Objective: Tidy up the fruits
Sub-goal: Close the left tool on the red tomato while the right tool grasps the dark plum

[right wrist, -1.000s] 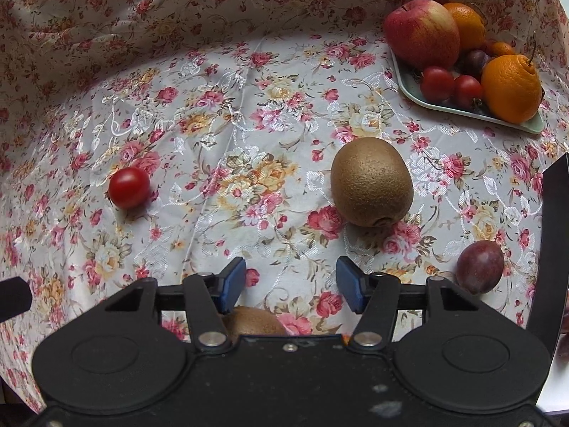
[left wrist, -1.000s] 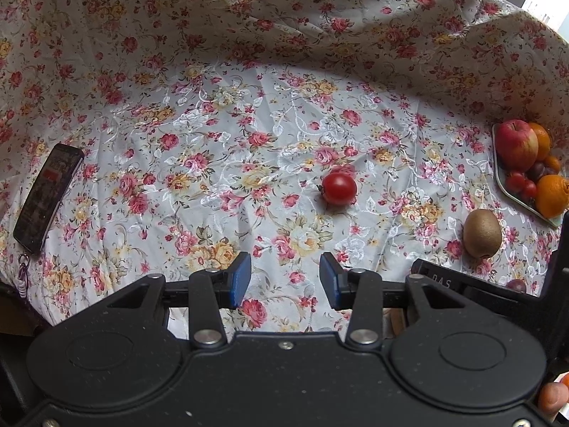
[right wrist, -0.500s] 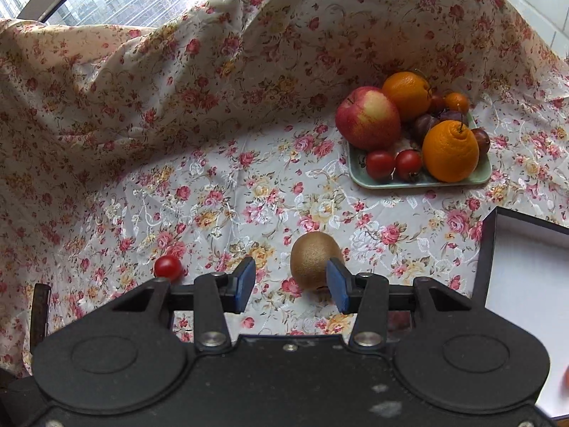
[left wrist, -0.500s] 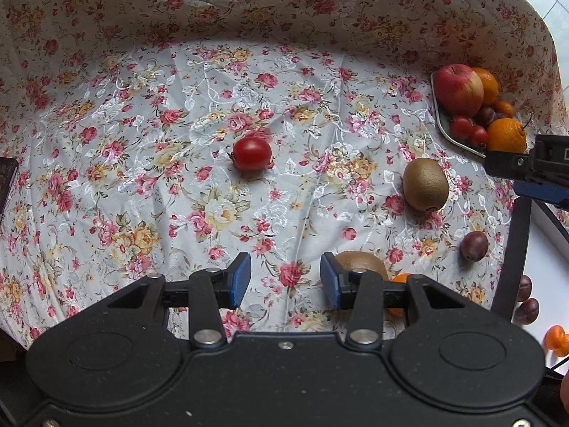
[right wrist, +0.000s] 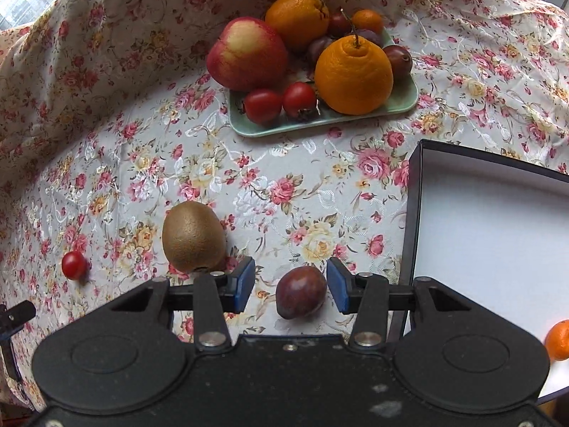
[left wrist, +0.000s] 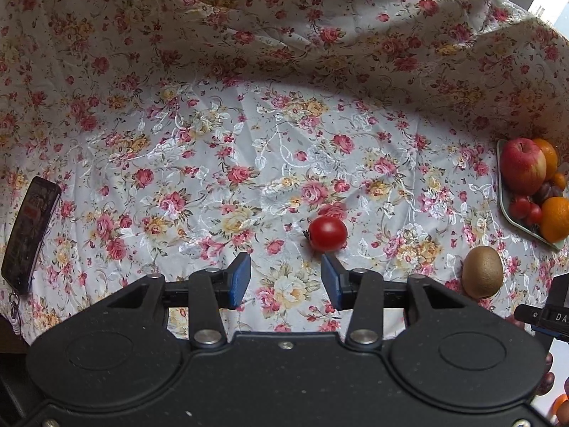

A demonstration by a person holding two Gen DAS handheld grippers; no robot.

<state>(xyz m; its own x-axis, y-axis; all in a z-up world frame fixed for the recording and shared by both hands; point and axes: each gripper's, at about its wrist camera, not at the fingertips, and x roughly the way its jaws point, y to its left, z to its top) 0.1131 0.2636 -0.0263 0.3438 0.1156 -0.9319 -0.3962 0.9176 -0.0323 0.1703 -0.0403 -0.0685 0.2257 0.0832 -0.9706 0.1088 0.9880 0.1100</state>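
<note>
A: Right gripper (right wrist: 290, 285)?
B: Pointing down at the bench, jaws apart. Dark plum (right wrist: 301, 296) sits on the floral cloth (right wrist: 284, 185) between the blue pads (right wrist: 245, 283), a bit nearer the camera than the tips. Gap on both sides, pads not touching it, so released.
A: Around it?
B: Kiwi (right wrist: 193, 237) just left of the left pad. Small tomato (right wrist: 74, 265) well off to the left. Green tray (right wrist: 405, 101) further back with apple, oranges, plums and two tomatoes. Black box (right wrist: 412, 213) with white inside on the right, a small orange fruit (right wrist: 558, 341) in its near corner.
A: Left gripper (left wrist: 285, 280)?
B: Also released, nothing between the pads. Tomato (left wrist: 327, 233) lies on the cloth just beyond the right pad's tip, slightly right of centre. Touching or not, can't tell.
A: Other stuff there?
B: Kiwi (left wrist: 482, 276) far right, tray (left wrist: 506, 213) at the right edge, phone (left wrist: 28, 235) at the left edge.
</note>
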